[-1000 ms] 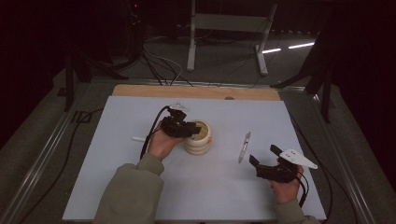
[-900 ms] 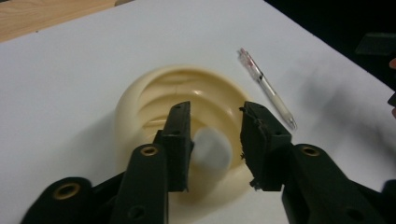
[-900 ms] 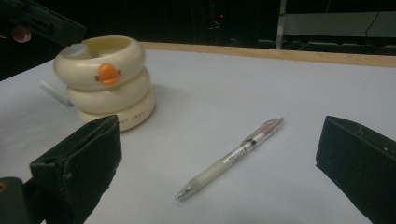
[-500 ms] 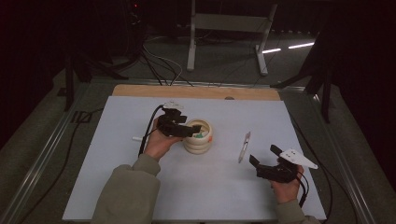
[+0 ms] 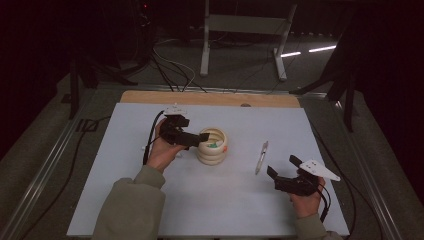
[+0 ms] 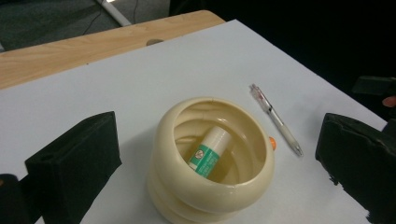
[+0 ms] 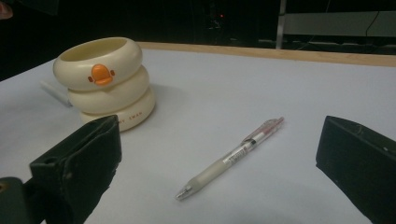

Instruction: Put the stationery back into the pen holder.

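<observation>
1 glue stick (image 6: 209, 153) inside holder (image 6: 161, 140), below open left gripper (image 6: 219, 158)

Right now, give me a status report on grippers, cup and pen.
Left gripper just opened, empty, over cup. Tube inside cup. Right gripper open, facing pen. Nothing in the way.

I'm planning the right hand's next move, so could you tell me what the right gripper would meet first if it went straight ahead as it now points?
Most likely the pen: it lies on the table between the right gripper's open jaws, just ahead. Depth is hard to judge.
</observation>
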`<state>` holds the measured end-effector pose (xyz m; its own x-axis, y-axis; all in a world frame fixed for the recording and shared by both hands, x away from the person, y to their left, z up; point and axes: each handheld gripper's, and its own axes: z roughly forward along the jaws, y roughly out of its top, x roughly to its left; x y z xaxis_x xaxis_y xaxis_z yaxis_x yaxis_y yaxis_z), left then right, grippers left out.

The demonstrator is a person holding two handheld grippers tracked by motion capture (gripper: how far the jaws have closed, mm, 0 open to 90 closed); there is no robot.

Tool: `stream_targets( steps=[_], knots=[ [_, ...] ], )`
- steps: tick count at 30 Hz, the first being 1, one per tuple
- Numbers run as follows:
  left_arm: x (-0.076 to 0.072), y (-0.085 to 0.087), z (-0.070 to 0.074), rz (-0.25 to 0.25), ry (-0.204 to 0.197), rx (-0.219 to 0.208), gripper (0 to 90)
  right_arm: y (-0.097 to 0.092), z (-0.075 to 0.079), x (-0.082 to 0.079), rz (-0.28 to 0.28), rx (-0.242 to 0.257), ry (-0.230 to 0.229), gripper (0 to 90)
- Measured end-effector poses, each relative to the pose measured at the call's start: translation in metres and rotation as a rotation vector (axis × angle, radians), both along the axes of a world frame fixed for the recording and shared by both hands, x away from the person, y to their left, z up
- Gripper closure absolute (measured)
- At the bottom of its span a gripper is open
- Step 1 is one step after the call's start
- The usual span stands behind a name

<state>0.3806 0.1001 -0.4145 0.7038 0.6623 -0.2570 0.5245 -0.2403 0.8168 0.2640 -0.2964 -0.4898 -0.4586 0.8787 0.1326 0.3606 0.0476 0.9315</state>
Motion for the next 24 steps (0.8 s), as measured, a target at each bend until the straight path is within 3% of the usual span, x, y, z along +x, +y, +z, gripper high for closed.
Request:
stream_targets(
  steps=[5,14,24],
  knots=[
    [-0.002,0.009,0.004,-0.008,-0.013,0.022,0.4,0.0,0.0,0.0,0.0,0.001,0.0,0.5],
    [0.0,0.033,0.002,-0.001,-0.012,0.014,0.4,0.0,0.0,0.0,0.0,0.001,0.001,0.5],
    [0.002,0.053,0.002,0.018,-0.021,0.036,0.4,0.001,0.0,0.0,0.001,0.002,0.0,0.5]
  ],
)
